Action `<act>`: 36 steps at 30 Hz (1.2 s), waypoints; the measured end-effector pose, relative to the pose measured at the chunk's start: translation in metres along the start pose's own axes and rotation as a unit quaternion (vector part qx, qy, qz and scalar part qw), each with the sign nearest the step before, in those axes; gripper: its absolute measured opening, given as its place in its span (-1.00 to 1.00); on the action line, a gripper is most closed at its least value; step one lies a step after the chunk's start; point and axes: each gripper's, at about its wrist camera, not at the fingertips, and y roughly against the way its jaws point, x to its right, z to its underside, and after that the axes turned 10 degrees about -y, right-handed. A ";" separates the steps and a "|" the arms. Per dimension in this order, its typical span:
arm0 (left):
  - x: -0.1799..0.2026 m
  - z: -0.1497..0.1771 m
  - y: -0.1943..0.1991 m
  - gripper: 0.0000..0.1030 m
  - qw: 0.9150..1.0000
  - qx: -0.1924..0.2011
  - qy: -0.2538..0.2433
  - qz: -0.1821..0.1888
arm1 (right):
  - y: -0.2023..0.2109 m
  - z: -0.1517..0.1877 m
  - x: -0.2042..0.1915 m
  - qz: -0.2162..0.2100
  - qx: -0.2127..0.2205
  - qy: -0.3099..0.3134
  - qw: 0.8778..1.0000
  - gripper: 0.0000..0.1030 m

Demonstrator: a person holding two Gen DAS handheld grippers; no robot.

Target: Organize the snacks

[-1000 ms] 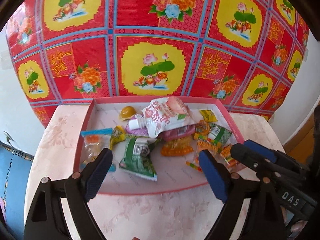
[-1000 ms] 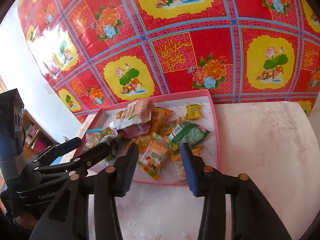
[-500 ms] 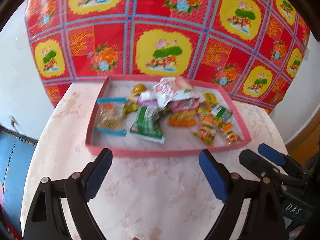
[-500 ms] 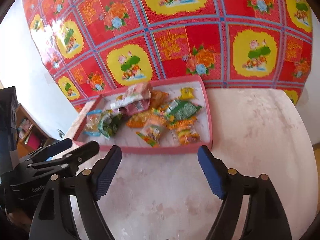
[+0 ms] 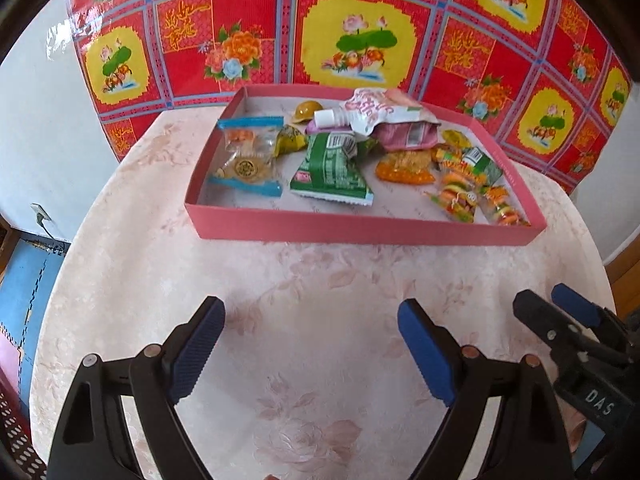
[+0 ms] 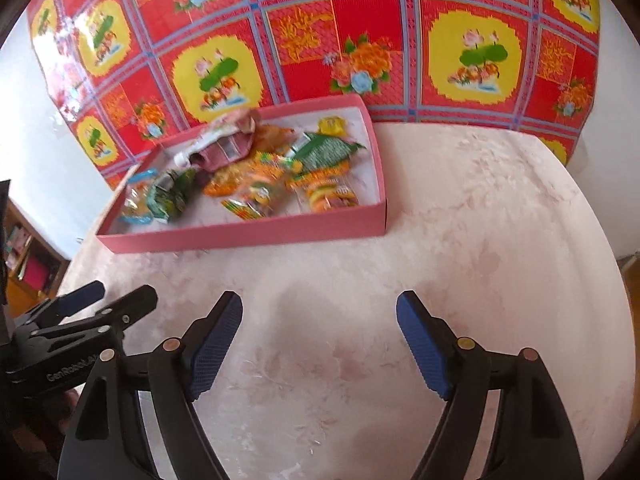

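Behind the table hangs a red cloth with yellow lotus squares and blue grid lines, and the tabletop itself wears a pale pink floral cover. I hold both grippers low over the bare near part of that cover, well apart from the tray.

My left gripper has its blue pads spread wide with nothing between them. My right gripper is spread just as wide and also grips nothing. From the left view I see the right gripper's tips at the lower right edge; from the right view the left one shows at the lower left.

All the snacks lie inside the pink tray at the far side of the table, against the cloth. At the tray's left sits a clear bag with blue ends. Beside it lies a green pack, tilted. Behind that, a white spouted pouch rests on a pink pack. A small yellow-brown sweet sits near the back wall. An orange bag lies mid-tray, and burger-print gummies crowd the right corner. The right view blurs the packs, so I cannot read any labels.
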 end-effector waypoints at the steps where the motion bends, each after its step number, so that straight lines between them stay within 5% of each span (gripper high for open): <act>1: 0.000 0.000 -0.001 0.77 1.000 -0.002 0.000 0.001 | -0.001 0.001 0.000 0.003 -0.001 0.001 1.000 0.58; 15: 0.010 -0.002 -0.003 0.77 0.999 -0.005 -0.022 -0.025 | -0.010 0.007 -0.014 0.062 0.011 0.047 0.997 0.58; 36: 0.011 -0.002 -0.001 0.77 0.999 -0.003 -0.024 -0.027 | -0.009 0.007 -0.014 0.065 0.016 0.045 0.997 0.59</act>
